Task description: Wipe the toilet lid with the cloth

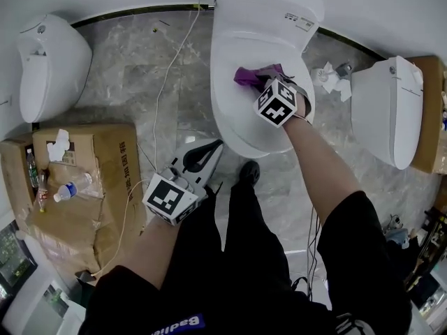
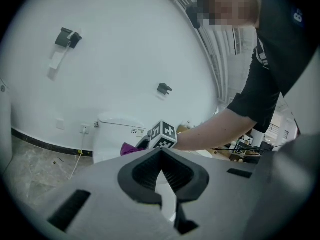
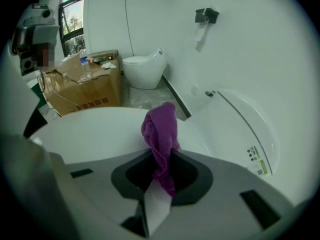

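Observation:
A purple cloth (image 1: 248,76) (image 3: 161,134) hangs bunched from my right gripper (image 1: 267,84) (image 3: 165,166), which is shut on it. The cloth rests on the closed white toilet lid (image 1: 241,110) (image 3: 95,134) near its back, by the tank (image 1: 279,9). My left gripper (image 1: 206,155) (image 2: 162,176) is shut and holds nothing. It hovers off the toilet's front left, above the marble floor, pointing toward the bowl. In the left gripper view the cloth (image 2: 131,148) and the right gripper's marker cube (image 2: 162,135) show over the lid.
A cardboard box (image 1: 84,187) with a water bottle (image 1: 72,187) sits at the left. Other white toilets stand at far left (image 1: 49,65) and far right (image 1: 387,110). A white cable (image 1: 167,82) runs across the floor. My legs stand before the bowl.

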Demonstrator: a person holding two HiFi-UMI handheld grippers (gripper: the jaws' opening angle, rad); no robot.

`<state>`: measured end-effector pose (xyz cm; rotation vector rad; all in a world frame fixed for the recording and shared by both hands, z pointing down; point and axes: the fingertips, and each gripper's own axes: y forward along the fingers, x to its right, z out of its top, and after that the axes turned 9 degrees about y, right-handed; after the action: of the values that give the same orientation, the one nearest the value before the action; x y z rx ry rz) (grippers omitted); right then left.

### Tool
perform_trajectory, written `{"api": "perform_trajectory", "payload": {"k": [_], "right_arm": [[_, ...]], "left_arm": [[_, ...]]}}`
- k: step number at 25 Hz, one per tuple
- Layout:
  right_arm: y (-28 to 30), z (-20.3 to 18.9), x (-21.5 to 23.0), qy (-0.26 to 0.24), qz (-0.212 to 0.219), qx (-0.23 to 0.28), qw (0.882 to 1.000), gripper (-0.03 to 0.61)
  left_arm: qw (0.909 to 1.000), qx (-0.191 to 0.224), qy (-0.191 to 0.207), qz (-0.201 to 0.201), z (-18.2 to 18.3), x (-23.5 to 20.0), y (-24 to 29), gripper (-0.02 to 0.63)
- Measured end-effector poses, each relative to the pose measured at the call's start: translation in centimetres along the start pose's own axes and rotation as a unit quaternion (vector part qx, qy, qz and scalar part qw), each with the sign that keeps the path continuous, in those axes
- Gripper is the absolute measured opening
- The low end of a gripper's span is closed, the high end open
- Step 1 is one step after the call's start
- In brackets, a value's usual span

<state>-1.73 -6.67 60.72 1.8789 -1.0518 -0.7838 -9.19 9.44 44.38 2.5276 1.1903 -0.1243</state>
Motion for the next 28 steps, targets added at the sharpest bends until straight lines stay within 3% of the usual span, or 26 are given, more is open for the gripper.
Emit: {"api": "perform_trajectory", "payload": {"k": [6, 11, 16, 24, 28], "right_arm": [[1.1, 6.0, -6.8, -0.033, 0.023, 0.007, 0.999, 0.064], [0.4, 6.1, -8.3, -0.039, 0.017, 0.012, 0.999, 0.064], [-2.7, 0.7, -5.3, 0.000, -0.015, 0.006, 1.000, 0.064], [-9.5, -12.7, 0.1, 0.056, -0.062, -0.016, 0.996, 0.064], [-10.7, -14.8, 0.6, 0.068, -0.064, -0.011, 0.996, 0.064]], "left_arm": [[0.9999, -0.005, 0.005, -0.015, -0.1, -1.5, -4.2, 0.015], [0.9995, -0.011, 0.016, -0.023, -0.4, -1.5, -5.0, 0.015], [0.9994, -0.011, 0.021, -0.024, -0.6, 0.9, -3.4, 0.015], [0.9998, -0.015, 0.013, 0.002, 0.2, 7.8, 0.6, 0.015], [0.9996, -0.017, 0.011, 0.018, 0.3, 10.3, 1.5, 0.015]]}}
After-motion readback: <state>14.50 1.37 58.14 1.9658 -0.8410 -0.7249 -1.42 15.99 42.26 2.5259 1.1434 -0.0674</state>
